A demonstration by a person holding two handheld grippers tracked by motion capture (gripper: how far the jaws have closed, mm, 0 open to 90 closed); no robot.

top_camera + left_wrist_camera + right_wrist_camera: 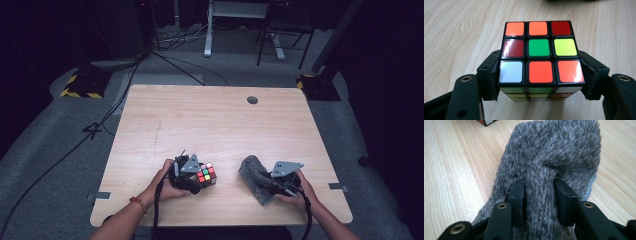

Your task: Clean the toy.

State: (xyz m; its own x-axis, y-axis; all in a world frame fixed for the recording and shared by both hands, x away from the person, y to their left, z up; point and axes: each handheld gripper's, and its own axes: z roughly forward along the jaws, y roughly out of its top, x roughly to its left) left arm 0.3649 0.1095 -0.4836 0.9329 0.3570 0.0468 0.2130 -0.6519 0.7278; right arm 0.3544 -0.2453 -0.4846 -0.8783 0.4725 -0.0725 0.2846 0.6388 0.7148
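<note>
Together we work low over the table [210, 120]: our left hand-held gripper [540, 75] clamps the cube [540, 60] by its sides, steadying it, while our right hand-held gripper [540, 195] pinches a fold of grey cloth [554, 150] lying beyond.

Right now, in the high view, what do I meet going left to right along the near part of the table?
left hand → left gripper → puzzle cube → grey fuzzy cloth → right gripper → right hand
</note>
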